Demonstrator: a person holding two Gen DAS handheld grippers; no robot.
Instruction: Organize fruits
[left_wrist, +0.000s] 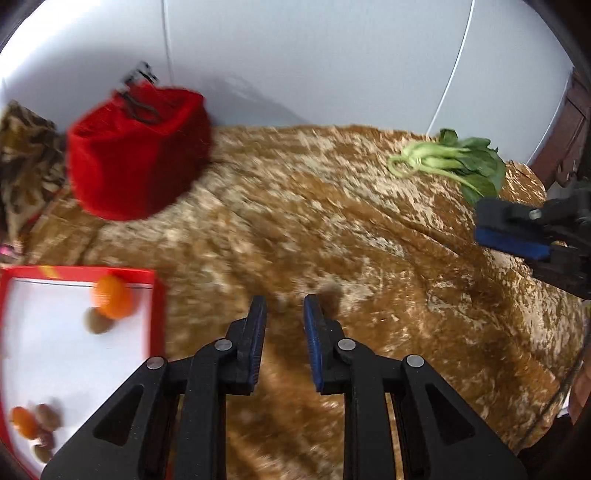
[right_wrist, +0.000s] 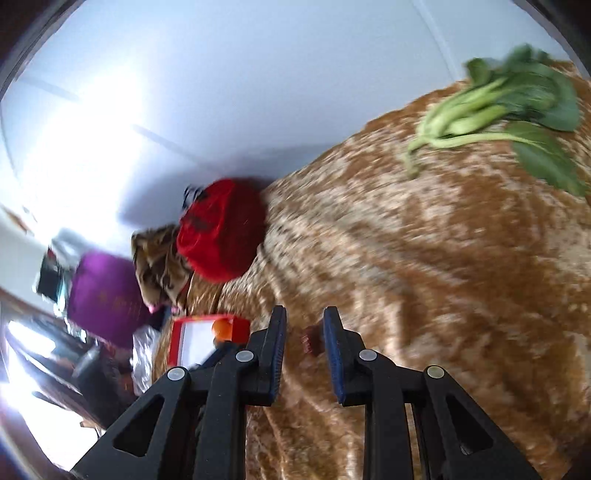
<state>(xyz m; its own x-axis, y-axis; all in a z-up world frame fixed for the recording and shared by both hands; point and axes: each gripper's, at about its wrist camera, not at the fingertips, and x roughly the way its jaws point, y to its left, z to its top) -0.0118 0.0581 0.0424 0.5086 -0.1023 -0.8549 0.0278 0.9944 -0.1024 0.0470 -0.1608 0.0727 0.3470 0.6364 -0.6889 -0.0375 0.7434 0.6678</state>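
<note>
A red-rimmed white tray (left_wrist: 157, 314) lies at the left on the brown cloth. It holds an orange fruit (left_wrist: 112, 298) over a brown one (left_wrist: 96, 322), and a second orange fruit (left_wrist: 23, 421) with several small brown fruits (left_wrist: 47, 413) in its near corner. My left gripper (left_wrist: 284, 308) is open and empty, just right of the tray. A small blurred brown fruit (left_wrist: 330, 295) lies on the cloth by its right finger. My right gripper (right_wrist: 304, 317) is open and empty, with a small reddish-brown fruit (right_wrist: 310, 341) just beyond its fingers. It also shows in the left wrist view (left_wrist: 517, 229).
A red fabric bag (left_wrist: 136, 151) stands at the back left by the white wall. A bunch of leafy greens (left_wrist: 454, 162) lies at the back right, also in the right wrist view (right_wrist: 509, 110). A patterned cloth (left_wrist: 26, 162) and a purple box (right_wrist: 103, 295) are at the left.
</note>
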